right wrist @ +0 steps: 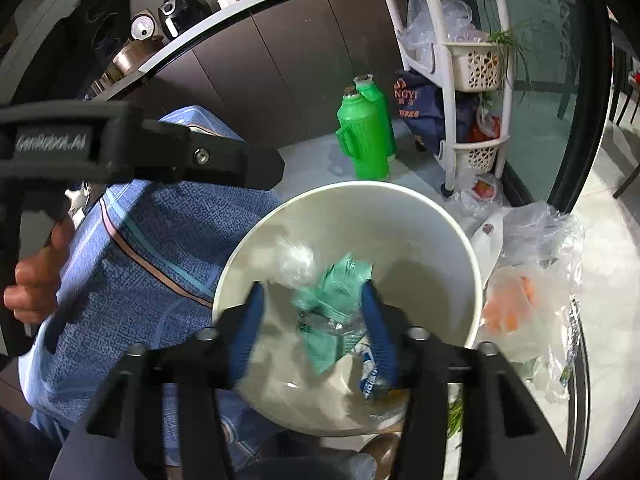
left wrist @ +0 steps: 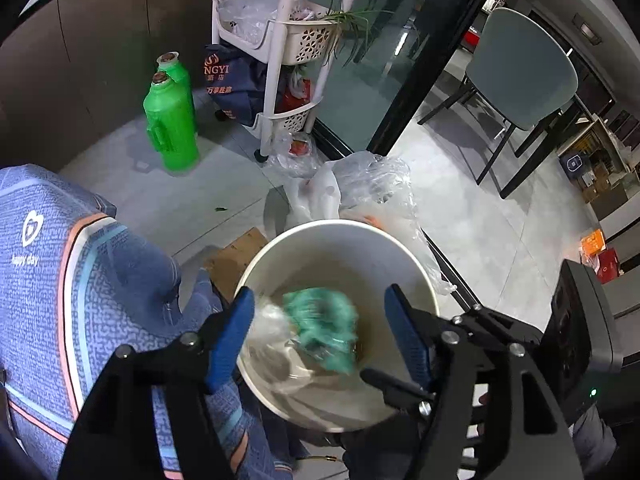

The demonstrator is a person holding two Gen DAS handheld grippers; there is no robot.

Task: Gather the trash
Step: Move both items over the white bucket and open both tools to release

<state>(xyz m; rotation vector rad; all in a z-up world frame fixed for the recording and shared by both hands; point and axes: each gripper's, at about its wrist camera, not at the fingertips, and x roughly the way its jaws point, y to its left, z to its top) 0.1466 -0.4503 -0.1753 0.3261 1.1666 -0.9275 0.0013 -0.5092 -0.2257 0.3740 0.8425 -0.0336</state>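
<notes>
Both tongs were positioned over a white bin (left wrist: 304, 236) standing on the grey tiled floor (left wrist: 224, 184). The left tongs (left wrist: 320, 332) stood released, blue pads spread apart with nothing pressed between them. The right tongs (right wrist: 316, 320) were likewise released, jaws parted; a crumpled green wrapper (right wrist: 332, 296) lay between the pads, blurred, and contact could not be confirmed. In the left wrist view that green wrapper (left wrist: 320, 328) sat inside the bin together with clear plastic (left wrist: 272, 320). A blue patterned fabric (left wrist: 80, 280) lay just beside the bin. Clear plastic bags (left wrist: 372, 188) rested on the floor on the bin's far side. Two green jugs (left wrist: 170, 120) stood near a white basket rack (left wrist: 280, 40).
</notes>
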